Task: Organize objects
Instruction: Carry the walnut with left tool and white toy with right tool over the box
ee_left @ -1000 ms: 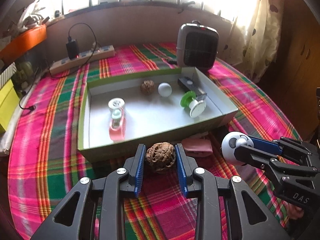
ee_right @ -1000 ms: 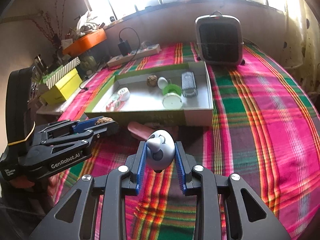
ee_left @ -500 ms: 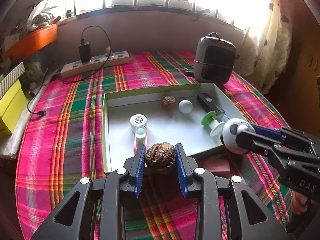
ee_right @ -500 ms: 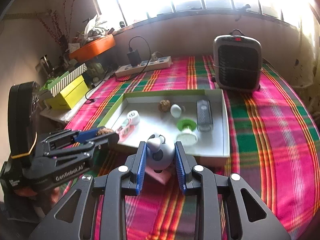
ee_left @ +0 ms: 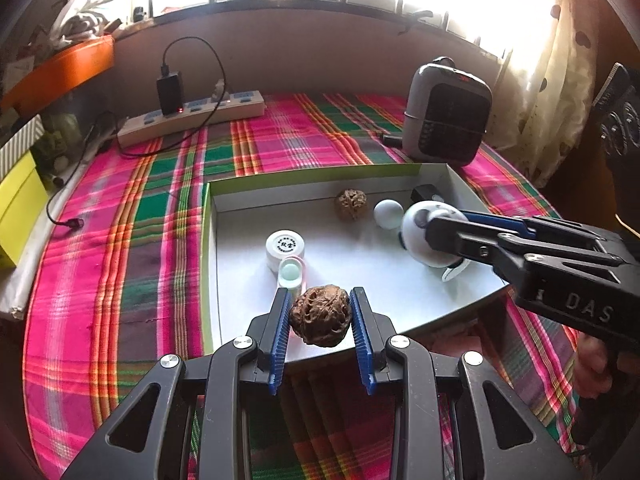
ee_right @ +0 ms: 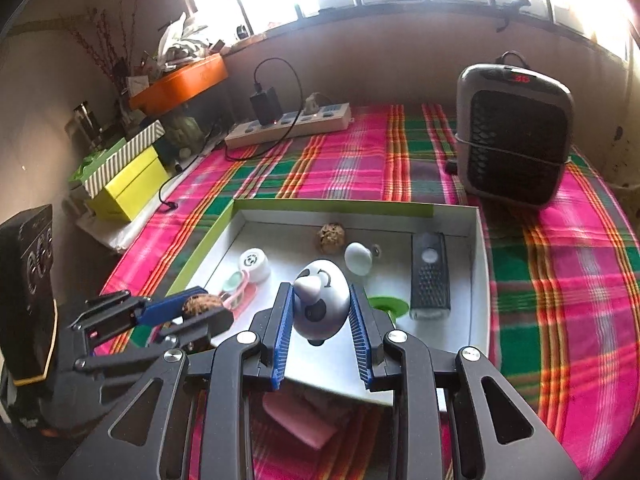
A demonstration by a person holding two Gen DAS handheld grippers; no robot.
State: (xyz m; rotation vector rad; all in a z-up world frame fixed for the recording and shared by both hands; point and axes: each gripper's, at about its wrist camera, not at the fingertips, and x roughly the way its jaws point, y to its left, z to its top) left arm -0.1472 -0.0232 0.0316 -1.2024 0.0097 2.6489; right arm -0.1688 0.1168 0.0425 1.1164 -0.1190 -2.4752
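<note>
Holding a walnut (ee_left: 321, 316) and a panda-faced egg toy (ee_right: 320, 305) over the near edge of the white tray (ee_left: 452, 307), each clamped between blue pads.

Left gripper (ee_left: 320, 330) closed on the walnut just inside the tray's near-left part, close beside a pink-and-green item (ee_left: 294, 274) and a white round container (ee_left: 285, 248). Right gripper (ee_right: 319, 330) closed on the toy over the near-middle, tilted downward, with a green-rimmed piece (ee_right: 387, 305) and a black grater (ee_right: 429, 276) toward the right wall. Bare tray floor in the centre; second walnut (ee_left: 351, 205) and white ball (ee_left: 388, 213) near the far wall. Beyond the tray on the plaid tablecloth (ee_left: 120, 248): heater (ee_right: 514, 136) at the far right, power strip (ee_left: 192, 117) along the far edge.
</note>
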